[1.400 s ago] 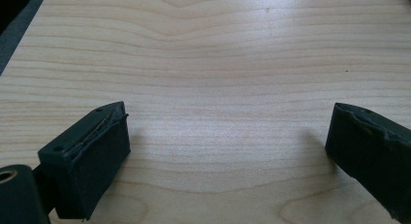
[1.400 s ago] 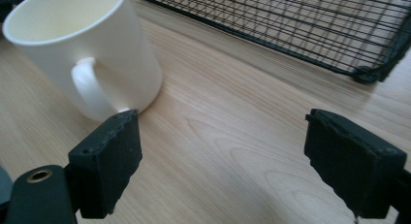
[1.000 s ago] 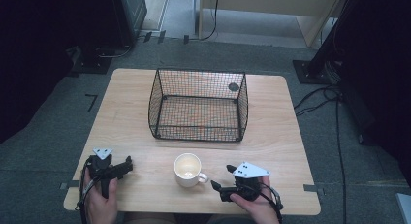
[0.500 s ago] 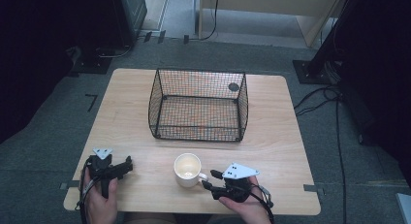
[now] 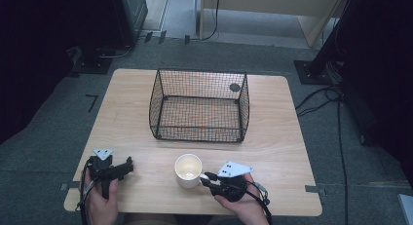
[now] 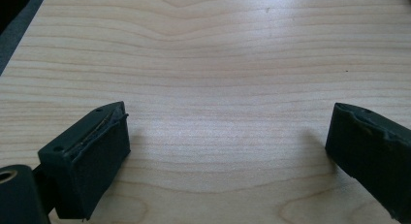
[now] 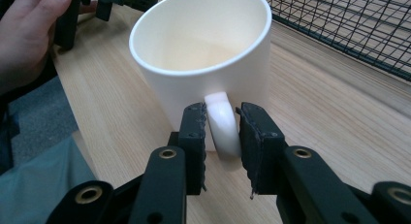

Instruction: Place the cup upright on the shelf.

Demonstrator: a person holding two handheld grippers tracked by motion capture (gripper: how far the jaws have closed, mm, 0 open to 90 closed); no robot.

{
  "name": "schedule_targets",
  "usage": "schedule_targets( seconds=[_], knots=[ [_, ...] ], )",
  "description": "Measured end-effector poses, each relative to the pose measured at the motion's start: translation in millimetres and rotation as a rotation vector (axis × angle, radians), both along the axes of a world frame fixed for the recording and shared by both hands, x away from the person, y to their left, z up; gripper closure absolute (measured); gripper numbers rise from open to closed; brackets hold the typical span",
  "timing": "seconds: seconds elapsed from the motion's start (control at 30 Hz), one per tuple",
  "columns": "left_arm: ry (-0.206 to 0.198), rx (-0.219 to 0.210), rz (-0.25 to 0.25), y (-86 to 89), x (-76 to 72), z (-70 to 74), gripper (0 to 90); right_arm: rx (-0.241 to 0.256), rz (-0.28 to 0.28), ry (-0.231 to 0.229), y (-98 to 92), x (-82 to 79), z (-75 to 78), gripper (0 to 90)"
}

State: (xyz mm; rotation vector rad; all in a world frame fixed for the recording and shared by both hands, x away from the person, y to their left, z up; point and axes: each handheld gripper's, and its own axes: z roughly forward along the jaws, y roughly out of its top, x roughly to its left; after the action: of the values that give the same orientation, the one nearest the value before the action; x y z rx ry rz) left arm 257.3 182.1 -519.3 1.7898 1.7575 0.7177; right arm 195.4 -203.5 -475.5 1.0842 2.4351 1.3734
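You are looking down on a pale wood-grain table [image 5: 282,137] with rounded corners, standing on grey carpet floor [image 5: 58,122]. At twelve o'clock beyond the table you see the base of light wooden furniture [image 5: 253,10], with a dark cable [image 5: 214,15] running down in front of it. At ten o'clock a dark cabinet [image 5: 127,15] stands on the floor, with deep shadow at nine o'clock beside it. At two o'clock a black stand foot [image 5: 311,71] rests on the carpet, and black cables [image 5: 331,96] trail from it past the table's three o'clock edge. Small strips of tape [image 5: 311,188] mark the floor at the near corners. Light falls evenly on the tabletop.
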Motion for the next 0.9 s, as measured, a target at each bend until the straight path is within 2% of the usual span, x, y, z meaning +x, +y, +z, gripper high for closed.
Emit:
schedule_targets(
  seconds=[0.13,0.27,0.37,0.47,0.5,0.9],
  knots=[
    [0.0,0.001,0.0,0.0,0.0,0.0,2.2,-0.009,0.019,0.002,2.0,2.3,0.6,75.6],
    [-0.001,-0.001,0.0,-0.1,0.0,-0.1,2.2,-0.057,0.043,-0.041,6.9,0.5,2.1,78.3],
    [0.0,-0.001,0.0,0.0,0.0,0.0,2.2,-0.075,0.046,-0.065,8.8,0.0,3.3,80.3],
    [0.0,-0.001,0.001,-0.1,0.0,0.0,2.2,-0.078,0.042,-0.071,9.1,1.4,4.5,80.5],
    [0.0,0.0,0.0,0.0,0.0,0.0,2.2,-0.09,0.042,-0.089,10.0,1.4,5.8,80.8],
    [0.001,0.0,0.0,0.0,0.0,0.1,2.2,-0.07,0.021,-0.12,9.9,3.4,14.6,80.9]
  ],
)
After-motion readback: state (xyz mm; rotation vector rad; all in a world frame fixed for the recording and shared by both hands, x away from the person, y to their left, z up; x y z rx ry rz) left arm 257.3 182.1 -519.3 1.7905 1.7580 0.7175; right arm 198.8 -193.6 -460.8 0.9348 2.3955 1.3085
